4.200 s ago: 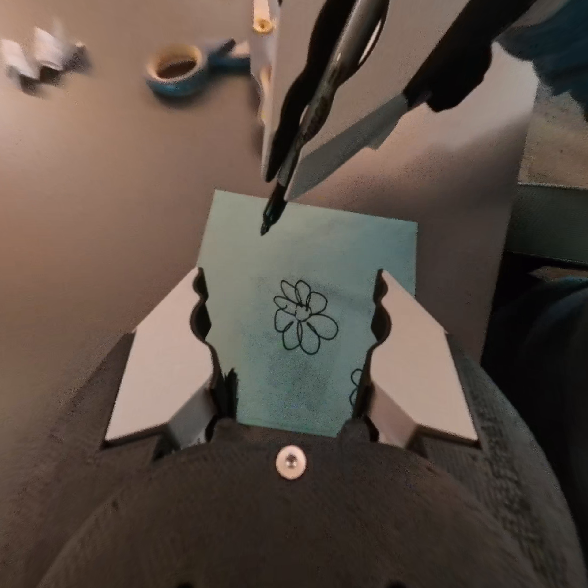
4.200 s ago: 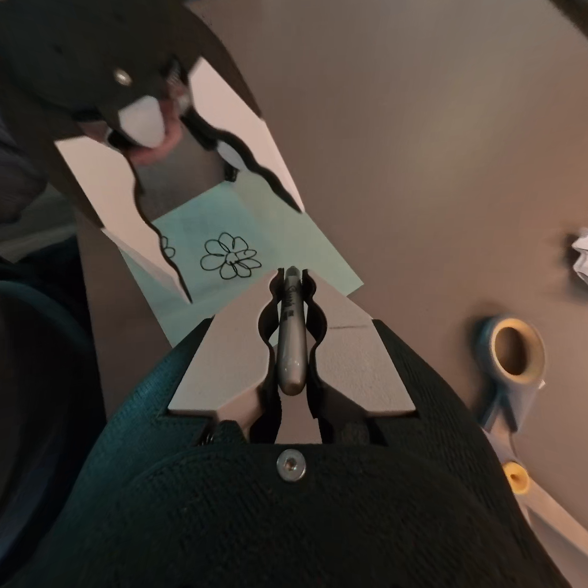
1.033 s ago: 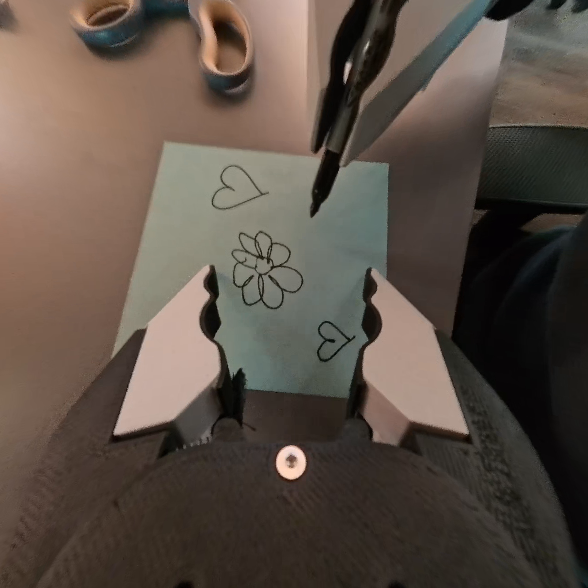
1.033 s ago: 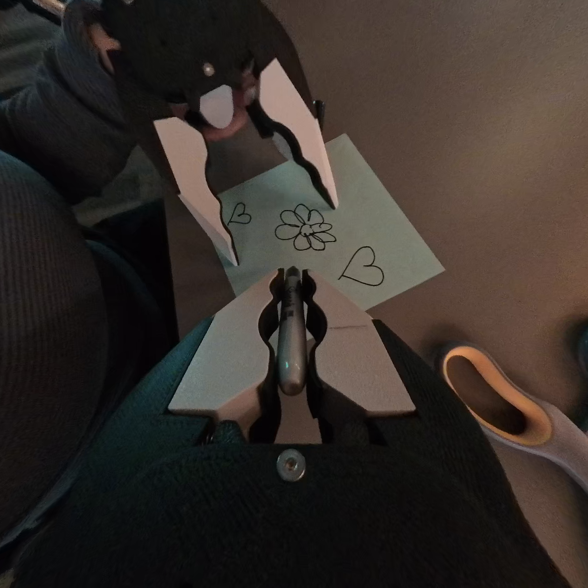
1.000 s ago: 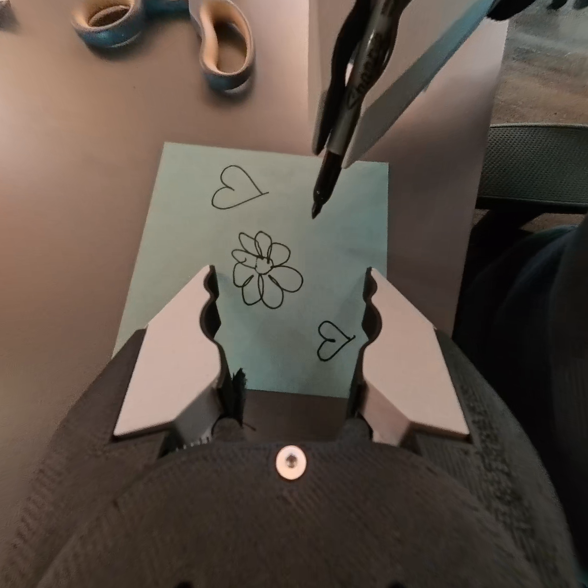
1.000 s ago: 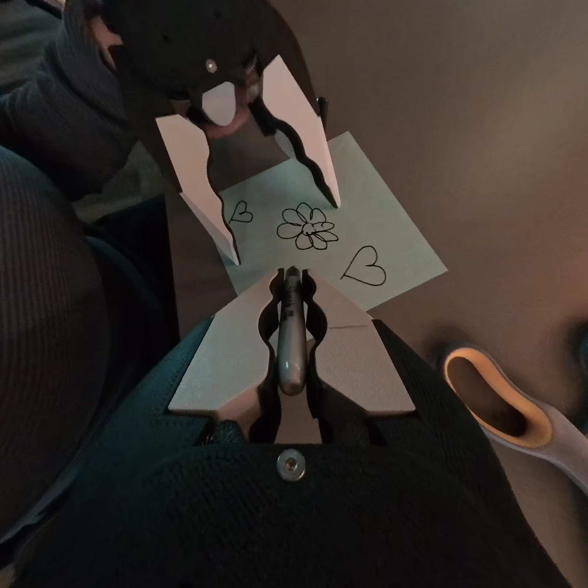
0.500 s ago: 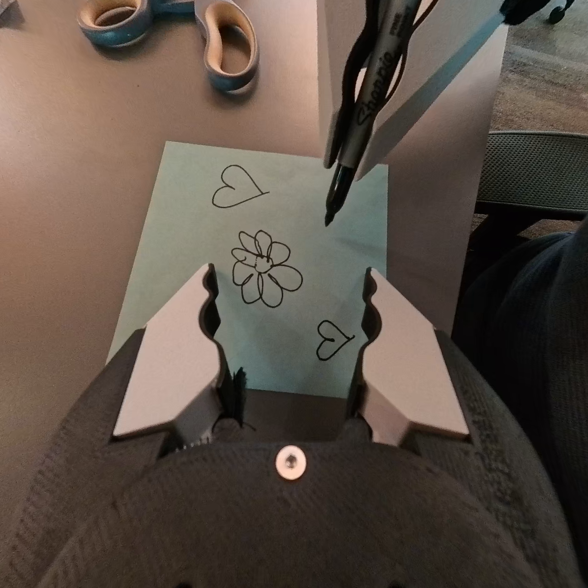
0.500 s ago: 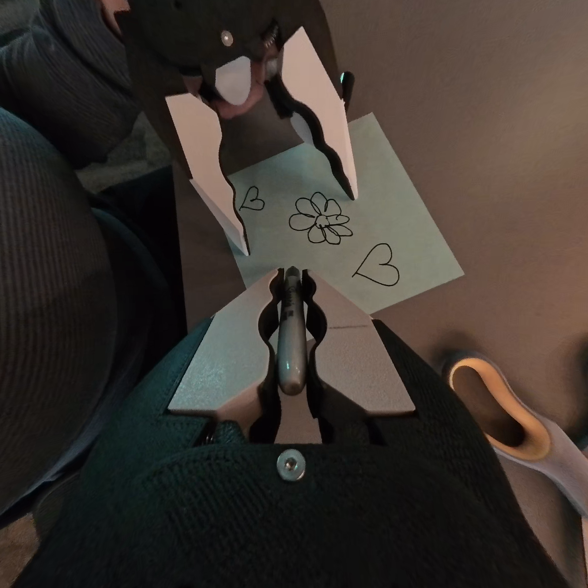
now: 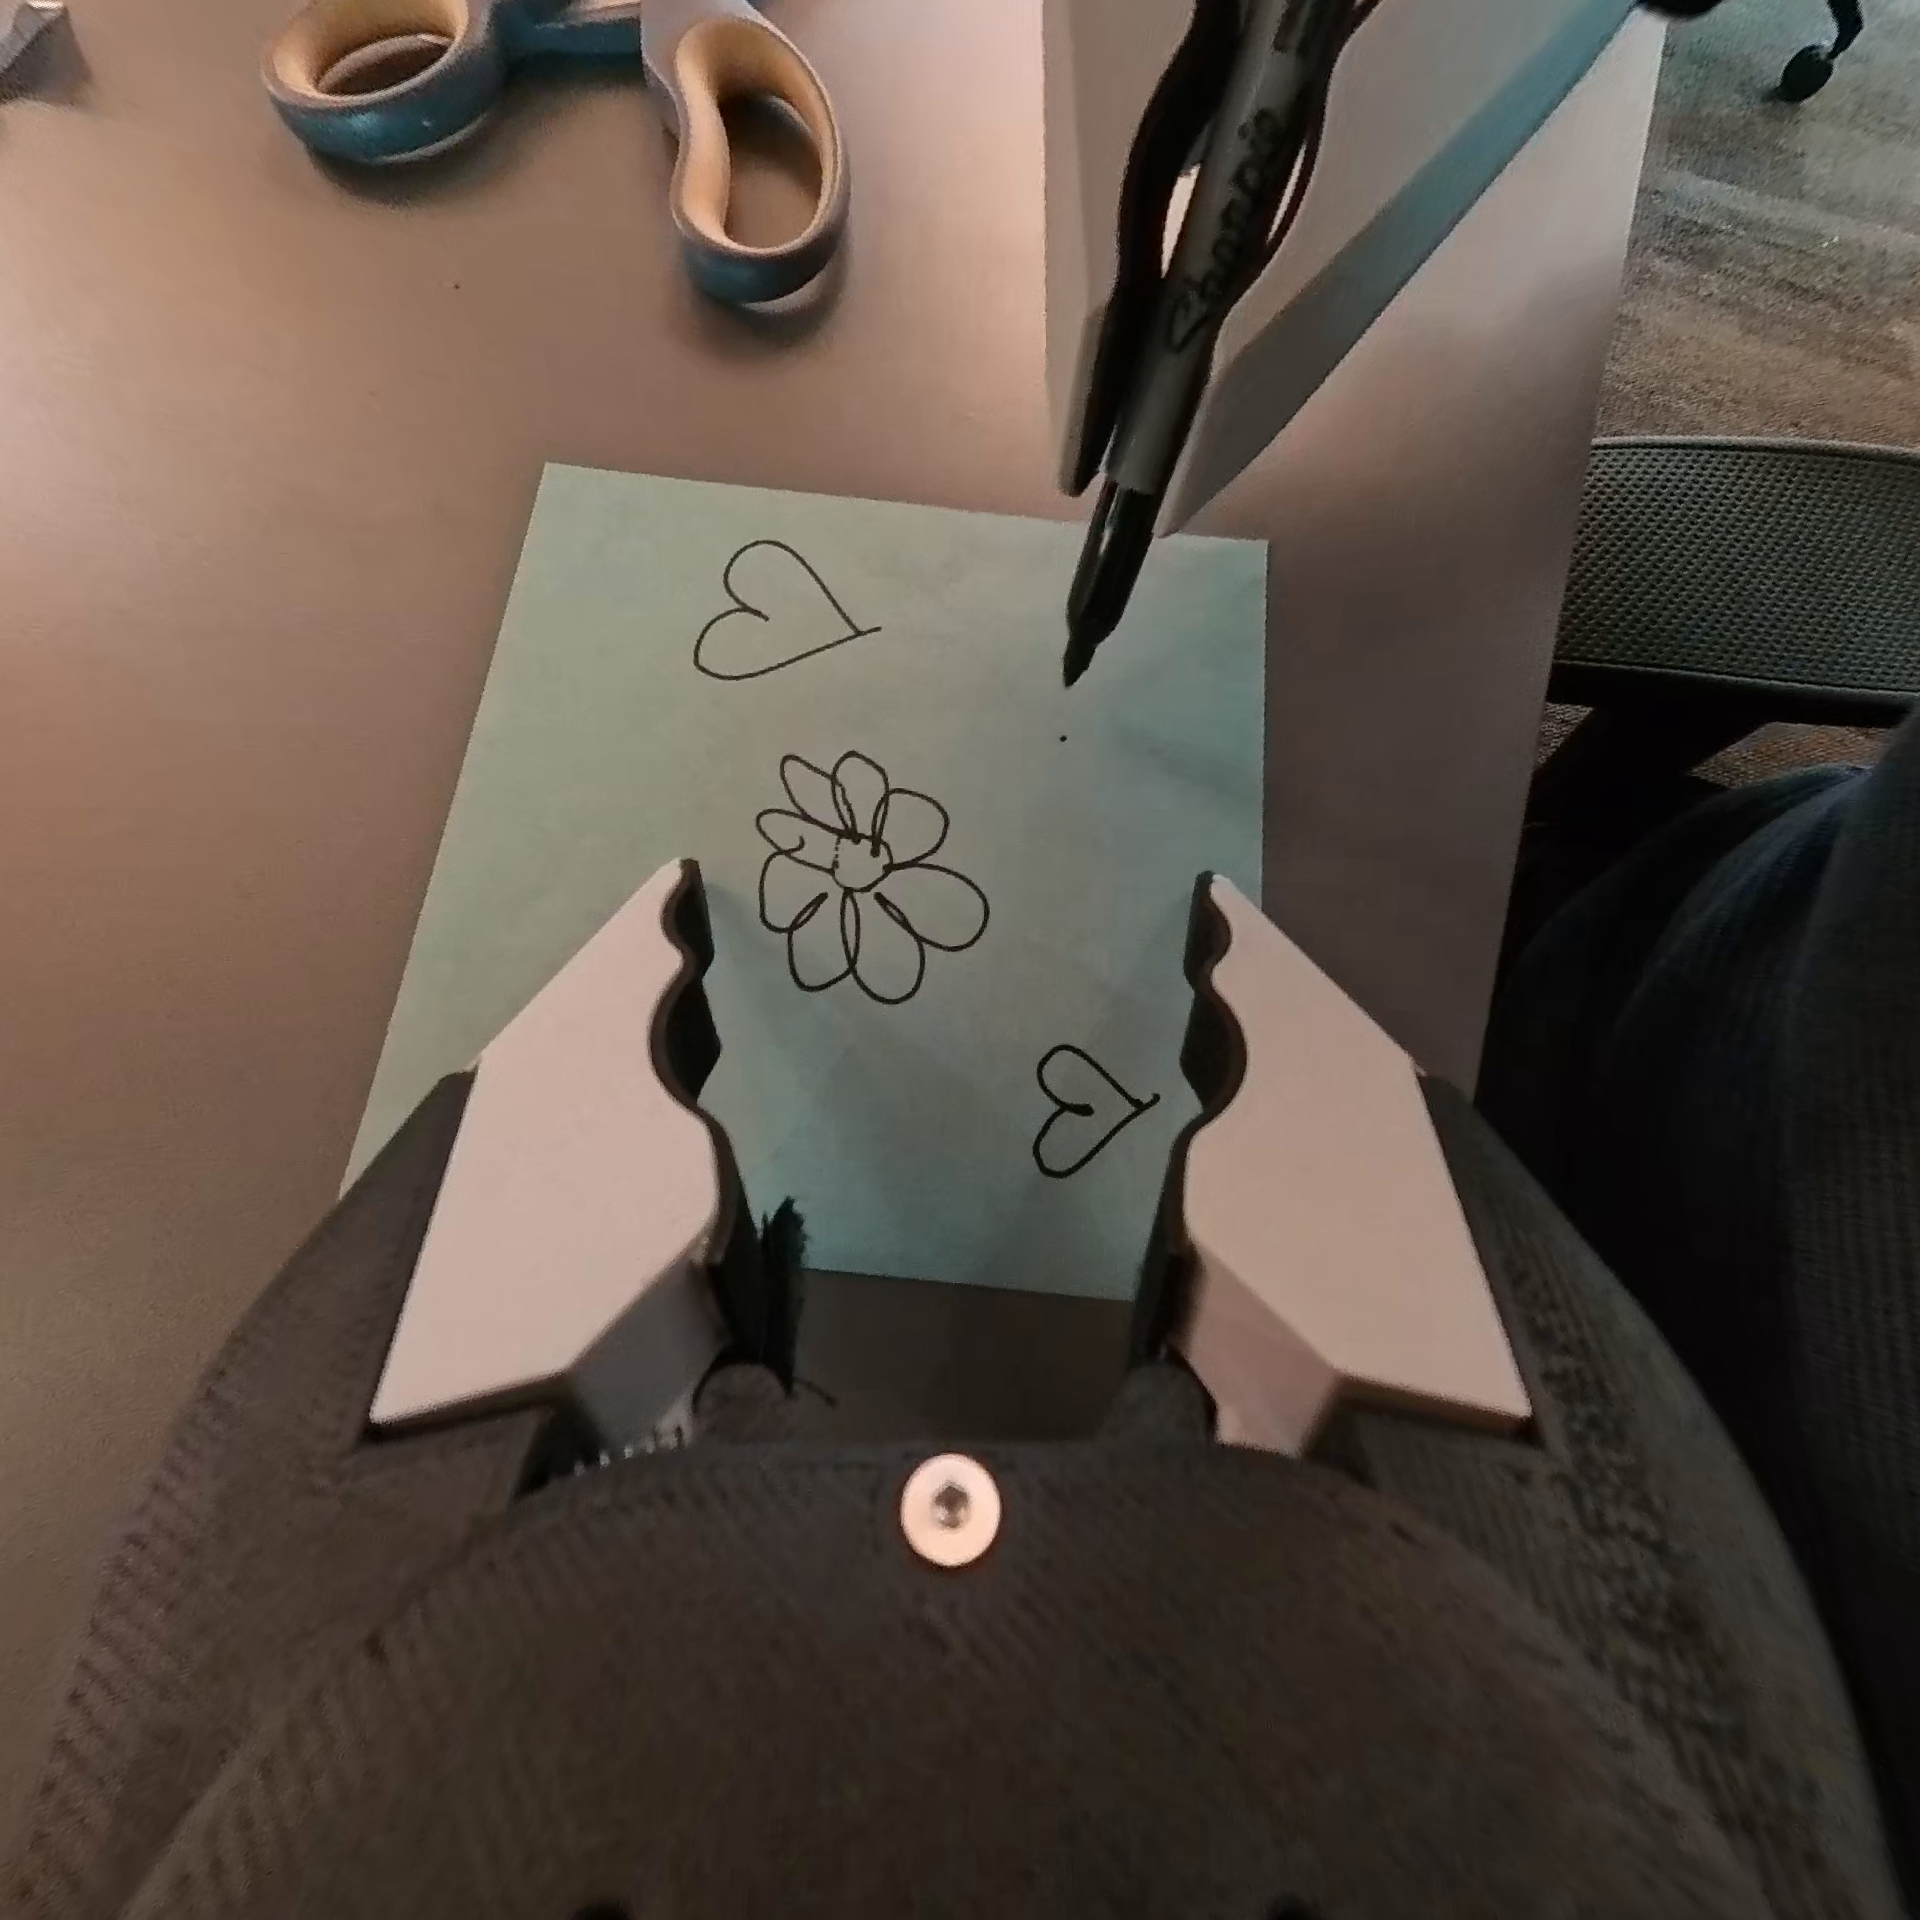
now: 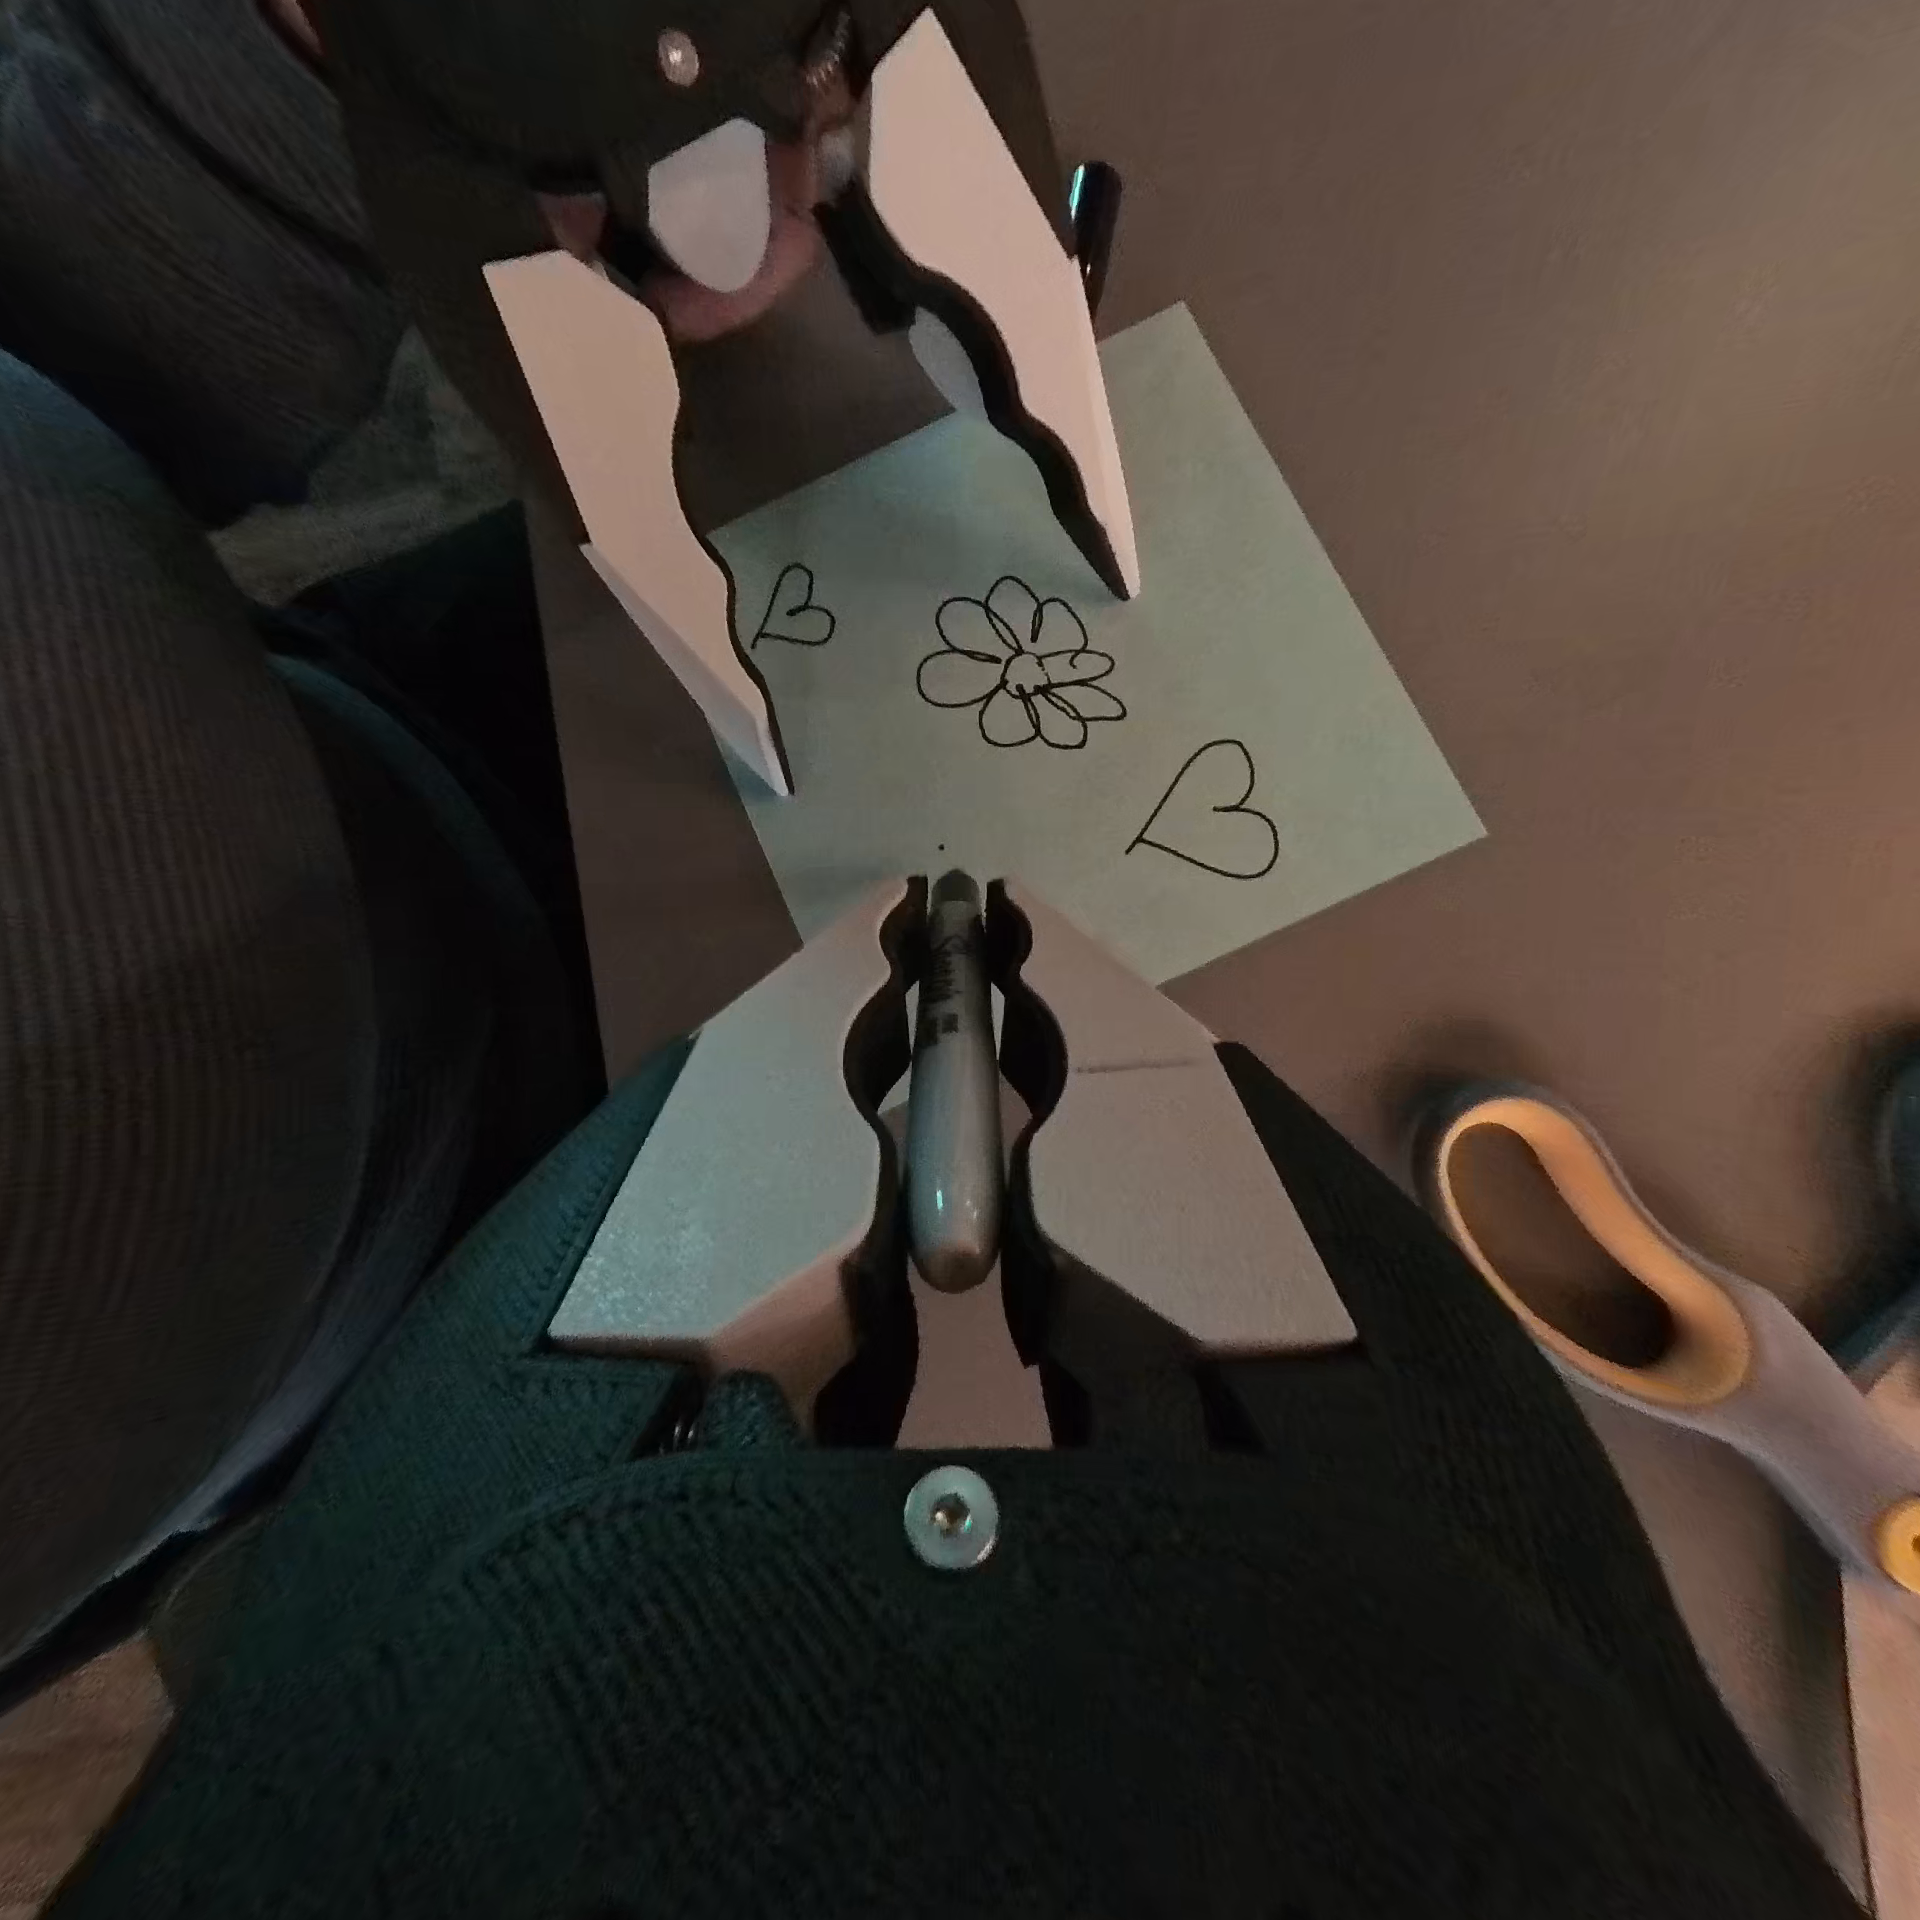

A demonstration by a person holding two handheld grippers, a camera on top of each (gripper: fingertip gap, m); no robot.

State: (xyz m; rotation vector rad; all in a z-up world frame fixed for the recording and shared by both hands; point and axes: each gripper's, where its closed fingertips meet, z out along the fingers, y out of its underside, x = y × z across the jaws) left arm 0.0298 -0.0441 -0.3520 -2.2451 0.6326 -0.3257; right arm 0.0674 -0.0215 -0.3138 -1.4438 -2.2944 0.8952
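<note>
On the brown table (image 9: 208, 727), a pair of scissors (image 9: 727, 177) with blue-and-cream handles lies at the far left, beyond a light blue sheet of paper (image 9: 623, 831). The sheet lies flat near the table's edge and carries black line drawings: a large heart (image 9: 769, 613) toward the far left corner, a many-petalled flower (image 9: 862, 883) in the middle and a small heart (image 9: 1086, 1122) nearer the right. The left gripper (image 9: 945, 883) hovers over the near half of the paper, fingers spread wide with nothing between them, the flower showing in the gap. To the right, the right gripper (image 10: 956, 894) is clenched on a grey-barrelled black marker (image 10: 951, 1122), both pads pressed against its body; the black tip (image 9: 1081, 665) points down at the sheet's right side and stands just above it. A tiny black dot (image 9: 1062, 739) sits on the paper just below the tip. Further right, past the table's edge, a dark mesh chair (image 9: 1745, 561) and a person's dark clothing (image 9: 1714, 1143) fill the frame. A second ago the paper bore no dot; half a second ago the tip sat lower on the sheet, about where the dot now lies, and it has since lifted clear. The left gripper has stayed spread and in place
</note>
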